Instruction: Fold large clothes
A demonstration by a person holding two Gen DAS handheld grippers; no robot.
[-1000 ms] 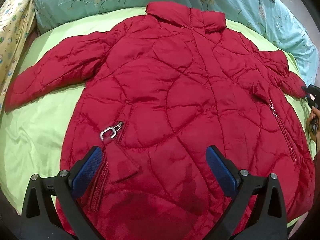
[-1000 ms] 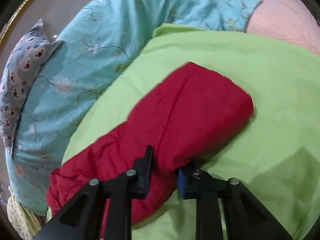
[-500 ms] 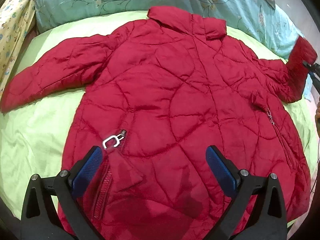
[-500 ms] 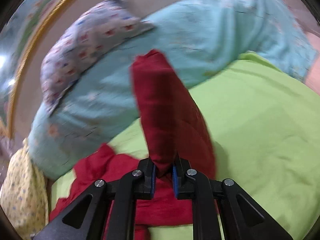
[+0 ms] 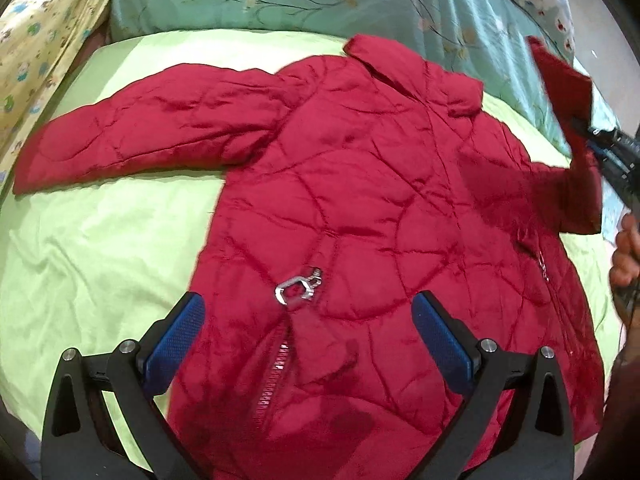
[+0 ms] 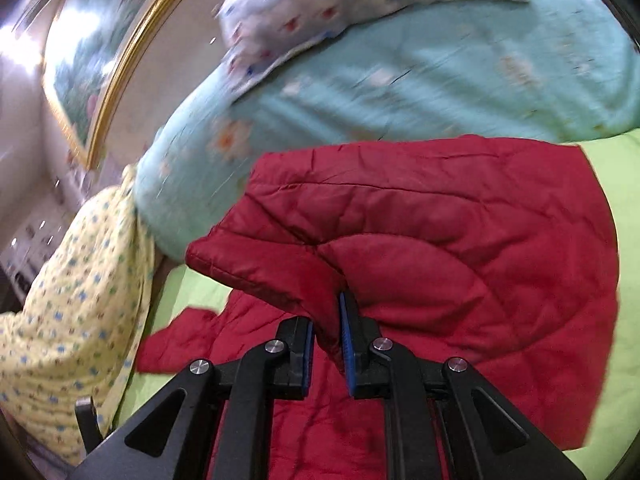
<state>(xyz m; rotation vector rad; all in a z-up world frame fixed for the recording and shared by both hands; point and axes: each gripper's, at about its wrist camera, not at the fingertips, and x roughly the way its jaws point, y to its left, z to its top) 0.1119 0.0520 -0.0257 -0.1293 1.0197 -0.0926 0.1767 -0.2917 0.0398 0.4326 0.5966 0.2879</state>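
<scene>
The red quilted jacket (image 5: pixel 360 208) lies spread on the green-sheeted bed (image 5: pixel 100 248), left sleeve toward its left edge; the left gripper (image 5: pixel 308 332) hovers with jaws spread; the right gripper (image 6: pixel 326 344) pinches the right sleeve (image 6: pixel 420 236), seemingly near its cuff; puffy, soft, slippery-looking fabric, best taken at cuffs and hem.

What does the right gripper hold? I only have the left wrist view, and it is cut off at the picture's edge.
Observer: The right gripper is shut on the jacket sleeve, pinching a fold of it near the cuff.
Operator: Is the cuff hanging free?
Observer: Yes, the cuff end sticks out to the left past the pads, lifted clear of the green sheet.
Operator: Anything behind it that I miss?
Observer: A gold-framed picture hangs on the wall beyond the blue quilt.
</scene>
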